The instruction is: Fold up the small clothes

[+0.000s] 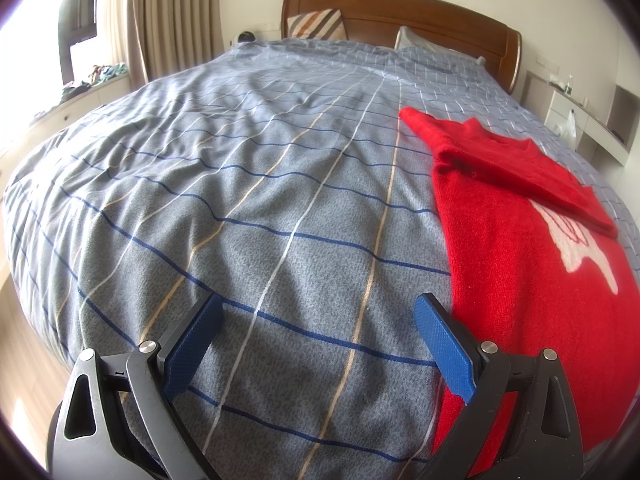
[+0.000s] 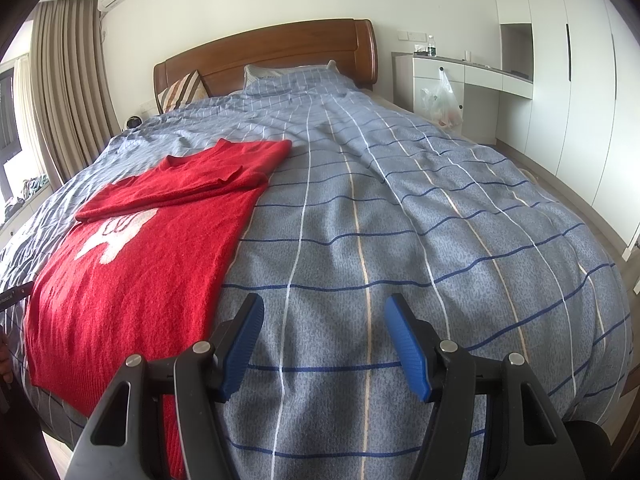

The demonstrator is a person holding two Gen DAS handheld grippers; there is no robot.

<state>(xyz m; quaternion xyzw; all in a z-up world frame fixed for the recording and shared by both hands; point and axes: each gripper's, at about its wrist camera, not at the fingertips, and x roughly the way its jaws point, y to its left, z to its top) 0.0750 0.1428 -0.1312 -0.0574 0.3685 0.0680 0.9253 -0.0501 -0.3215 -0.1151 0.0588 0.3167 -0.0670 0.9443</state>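
A red knitted sweater [image 1: 516, 248] with a white figure on its front lies flat on the blue checked bed cover, both sleeves folded across its chest. In the left wrist view it is at the right; in the right wrist view the sweater [image 2: 132, 264] is at the left. My left gripper [image 1: 318, 308] is open and empty, over the cover just left of the sweater's hem. My right gripper [image 2: 324, 308] is open and empty, over the cover just right of the sweater's hem.
The bed cover [image 2: 420, 220] stretches to a wooden headboard [image 2: 280, 52] with pillows. White cabinets and a desk with a hanging plastic bag [image 2: 442, 100] stand at the right wall. Curtains [image 1: 168, 16] and a window ledge with small items are at the left.
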